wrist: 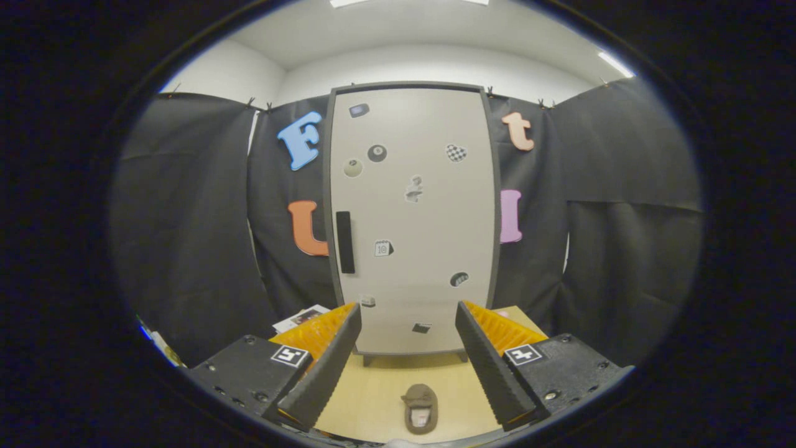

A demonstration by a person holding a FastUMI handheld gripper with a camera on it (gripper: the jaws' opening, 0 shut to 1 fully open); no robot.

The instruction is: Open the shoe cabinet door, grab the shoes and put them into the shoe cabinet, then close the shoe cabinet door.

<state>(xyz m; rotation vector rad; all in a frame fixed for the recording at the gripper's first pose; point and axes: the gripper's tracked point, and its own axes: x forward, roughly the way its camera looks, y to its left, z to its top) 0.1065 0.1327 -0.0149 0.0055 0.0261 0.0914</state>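
Gripper view: my gripper [407,348] gapes empty; soft, light shoe [420,407] at six o'clock, I'd pinch its collar; door handle [345,242] at eleven.

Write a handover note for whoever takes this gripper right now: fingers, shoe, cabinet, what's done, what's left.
Gripper: fingers spread wide, holding nothing, pointed at the cabinet.
Shoe: a single one in view, lying on the wooden table between the fingers, in front of the cabinet.
Cabinet door: shut, with stickers on it; dark handle near its left edge.
Done: nothing yet, judging by the shut door and the shoe outside.
Left: pull the door open by the handle, pick up the shoe, set it inside, shut the door.
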